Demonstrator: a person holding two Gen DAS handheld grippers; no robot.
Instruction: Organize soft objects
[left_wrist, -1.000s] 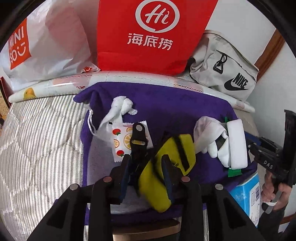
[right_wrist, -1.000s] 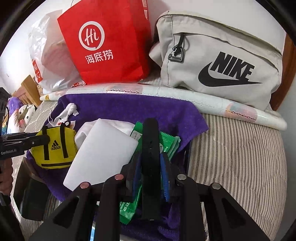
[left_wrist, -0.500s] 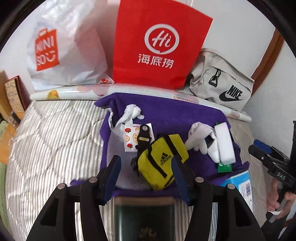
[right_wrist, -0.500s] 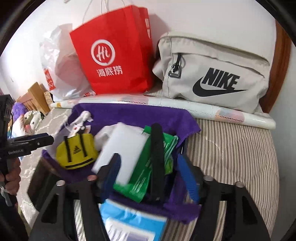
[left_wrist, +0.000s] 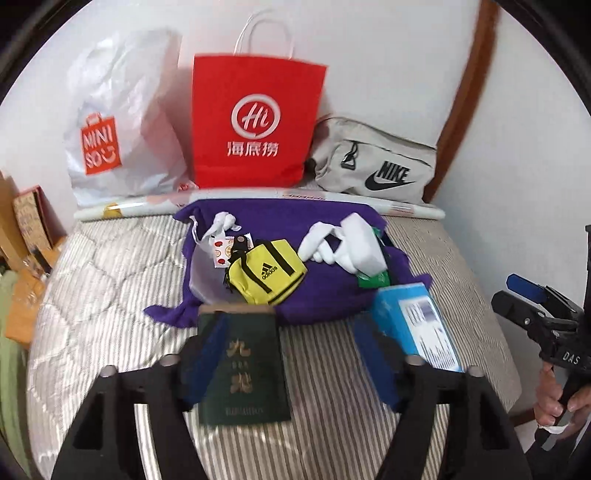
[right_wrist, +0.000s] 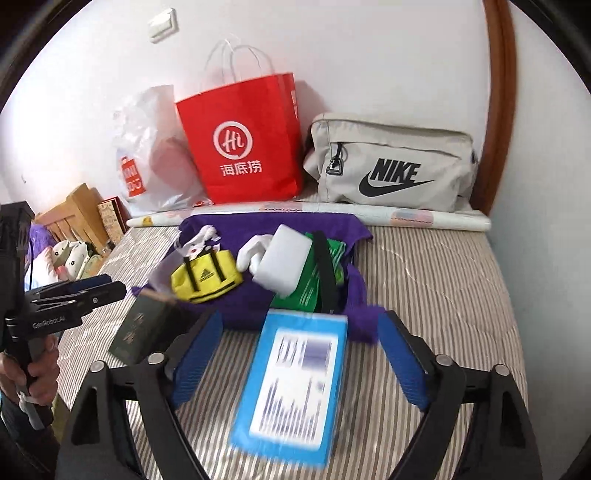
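Observation:
A purple cloth (left_wrist: 332, 291) is spread on the bed. On it lie a yellow Adidas pouch (left_wrist: 266, 271), a white glove (left_wrist: 321, 243), a white foam block (left_wrist: 360, 243), a green packet (left_wrist: 373, 278) and a drawstring bag with a fruit-print sachet (left_wrist: 221, 251). My left gripper (left_wrist: 286, 369) hangs above a dark green box (left_wrist: 240, 369), jaws opening and pressing on nothing. My right gripper (right_wrist: 299, 360) is over a blue box (right_wrist: 295, 387), its jaws opening too, pads clear of it. A black strap (right_wrist: 325, 269) lies across the green packet (right_wrist: 310, 288).
A red paper bag (left_wrist: 255, 122), a white Miniso bag (left_wrist: 122, 129) and a grey Nike bag (left_wrist: 373, 166) lean on the wall behind a rolled poster (left_wrist: 122, 210). Wooden boxes (left_wrist: 29, 221) stand left of the striped mattress (left_wrist: 103, 295). A hand (left_wrist: 557, 395) holds the right gripper's handle.
Both grippers have drawn back and up from the purple cloth and spread their jaws. The left let go of the yellow pouch, the right of the black strap and green packet.

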